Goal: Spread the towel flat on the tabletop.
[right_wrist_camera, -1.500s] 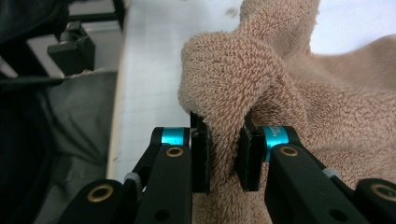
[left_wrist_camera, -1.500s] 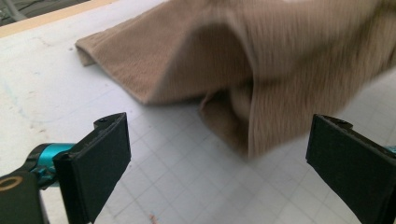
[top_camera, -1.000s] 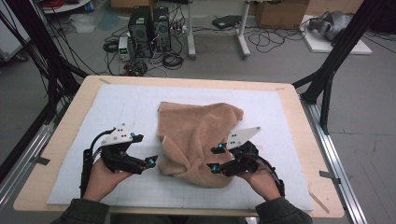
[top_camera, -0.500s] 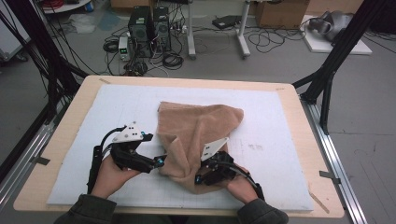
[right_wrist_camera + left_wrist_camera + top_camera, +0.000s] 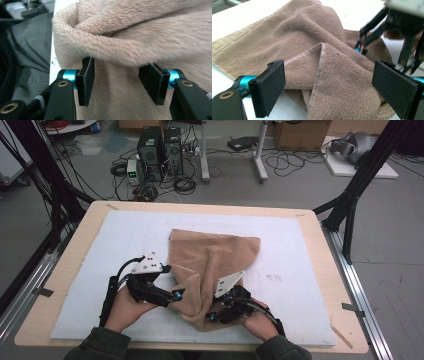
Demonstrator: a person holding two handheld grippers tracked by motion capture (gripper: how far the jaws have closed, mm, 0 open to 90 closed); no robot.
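With both hand-held grippers, left [image 5: 176, 293] and right [image 5: 212, 316], gaping unclenched at the brown towel [image 5: 210, 265] bunched mid-worktop [image 5: 90, 220], I risk pinching several layers together.

Wooden table [image 5: 320, 227], white mat [image 5: 115, 250] covering most of it; brown towel [image 5: 210, 257] bunched at mat's middle.

A white mat [image 5: 300, 270] covers the wooden table [image 5: 320, 227] beneath the fingers. Well beyond them, on the grey floor past the table's far edge, stand two black computer towers [image 5: 161, 147] amid tangled cables [image 5: 182, 182] — a cardboard box [image 5: 295, 132] farther right.
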